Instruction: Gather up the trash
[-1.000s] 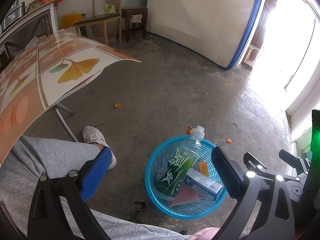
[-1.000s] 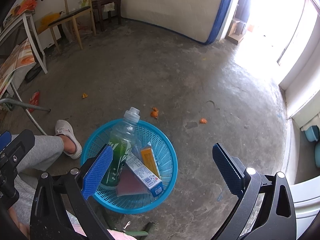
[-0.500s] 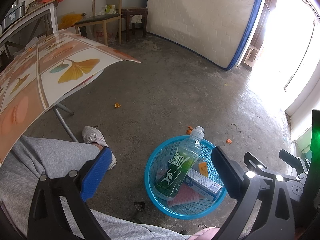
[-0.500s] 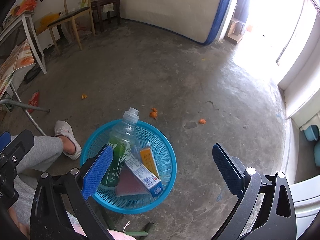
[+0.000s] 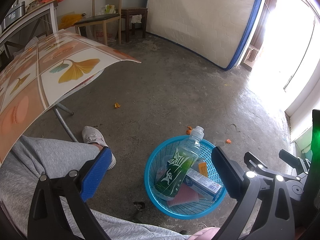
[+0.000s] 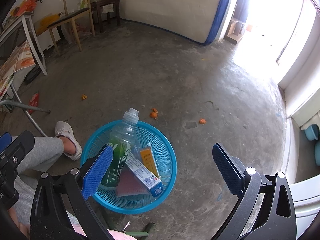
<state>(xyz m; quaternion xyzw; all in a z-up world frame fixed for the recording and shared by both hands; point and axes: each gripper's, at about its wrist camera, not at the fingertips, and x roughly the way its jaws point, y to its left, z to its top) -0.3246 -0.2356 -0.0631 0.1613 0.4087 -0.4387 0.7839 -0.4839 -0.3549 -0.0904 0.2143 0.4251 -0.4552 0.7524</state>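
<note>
Blue basket [image 5: 152,172] sits on the concrete floor, below and between both grippers. It holds a green bottle [image 5: 178,168], a long box [image 5: 204,182] and an orange box [image 6: 149,160]. Left gripper [image 5: 160,172] and right gripper [image 6: 162,164] both spread wide, holding nothing. Only the right view shows a red wrapper [image 6: 34,100] under the table; orange scraps [image 6: 154,114] lie beyond the basket.

A green bottle [image 5: 180,164] leans in the blue basket [image 5: 154,180] between the left gripper's [image 5: 160,177] wide-apart fingers [image 5: 96,175].
</note>
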